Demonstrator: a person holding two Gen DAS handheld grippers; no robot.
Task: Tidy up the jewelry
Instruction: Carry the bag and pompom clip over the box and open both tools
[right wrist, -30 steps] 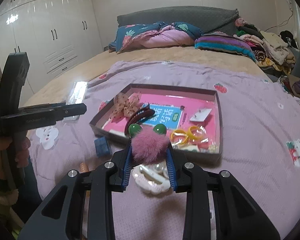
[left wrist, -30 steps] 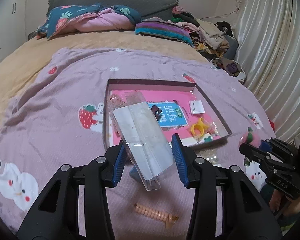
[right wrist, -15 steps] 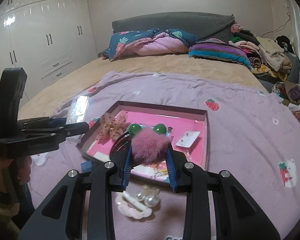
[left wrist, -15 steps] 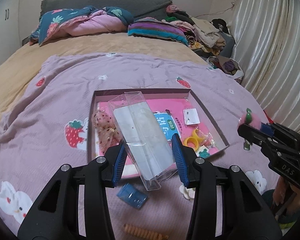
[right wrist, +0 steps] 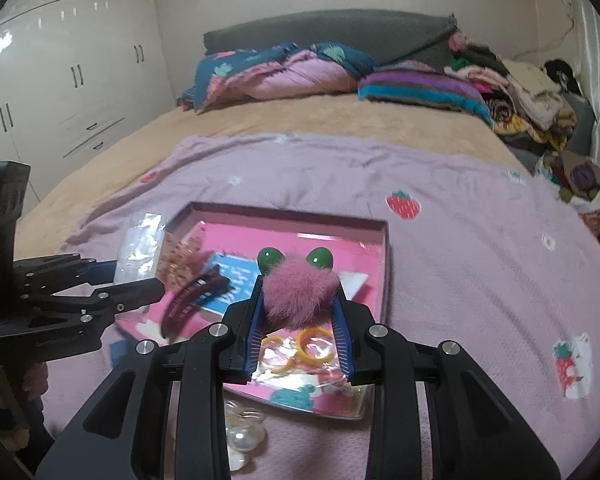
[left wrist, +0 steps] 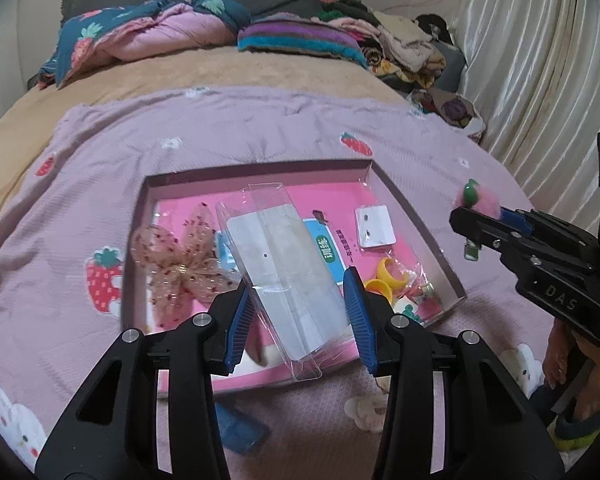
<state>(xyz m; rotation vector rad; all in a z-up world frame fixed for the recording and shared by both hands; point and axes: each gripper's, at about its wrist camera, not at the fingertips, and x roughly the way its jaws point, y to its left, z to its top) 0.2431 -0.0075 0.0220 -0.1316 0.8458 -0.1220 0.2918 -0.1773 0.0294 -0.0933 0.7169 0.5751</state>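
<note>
The blue card (left wrist: 240, 432) on the blanket lies half hidden behind the left gripper (left wrist: 300, 312); the pearl clip (right wrist: 240, 440) shows only between the right gripper's (right wrist: 300, 332) arms.

Both my grippers over the tray on the bed

The tray (left wrist: 416, 220) sits on the blanket (left wrist: 260, 128), pillows (left wrist: 148, 36) behind it. In it: bow (left wrist: 180, 264) at left, card (left wrist: 374, 226) and rings (left wrist: 388, 276) at right. My left fingers (left wrist: 242, 316) have the plastic box (left wrist: 284, 276) between them above the tray middle; my right fingers (right wrist: 344, 328) have the pompom clip (right wrist: 298, 292) over the near right corner. A pearl clip (right wrist: 240, 436) lies on the blanket in front of the tray.
</note>
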